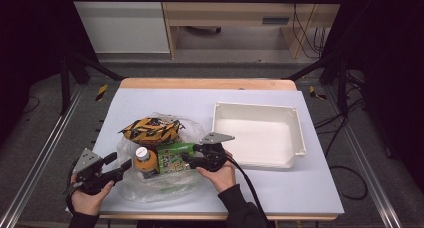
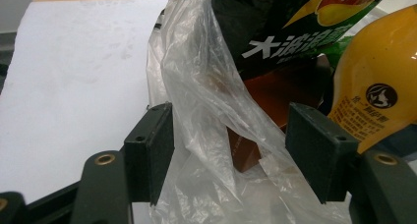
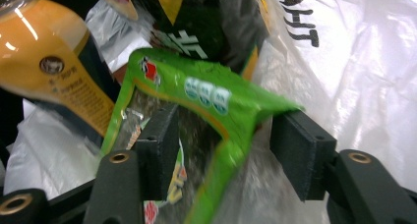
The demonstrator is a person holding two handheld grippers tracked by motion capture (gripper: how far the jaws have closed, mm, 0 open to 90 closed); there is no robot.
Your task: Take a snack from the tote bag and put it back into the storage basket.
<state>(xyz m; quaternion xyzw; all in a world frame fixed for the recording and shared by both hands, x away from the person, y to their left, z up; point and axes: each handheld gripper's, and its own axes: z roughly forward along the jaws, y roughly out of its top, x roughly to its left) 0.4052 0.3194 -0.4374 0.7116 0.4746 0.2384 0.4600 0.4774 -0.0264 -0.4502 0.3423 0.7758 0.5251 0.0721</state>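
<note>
A clear plastic bag (image 1: 150, 188) lies at the front left of the table. In it are a yellow-and-black crisp bag (image 1: 151, 129), an orange drink bottle (image 1: 143, 160) and a green snack packet (image 1: 175, 157). My left gripper (image 1: 117, 163) sits at the bag's left edge. In the left gripper view its jaws (image 2: 230, 150) stand wide, with a fold of the plastic bag (image 2: 206, 101) loose between them and the bottle (image 2: 373, 86) at the right. My right gripper (image 3: 223, 155) is open astride the corner of the green packet (image 3: 206, 94), with no pad pressing on it.
An empty white tray (image 1: 295, 133) stands to the right of the bag, close behind my right hand. A pale mat (image 1: 165, 100) covers the table, with bare room at the back left. A brown box (image 2: 275, 91) shows inside the bag, under the crisp bag.
</note>
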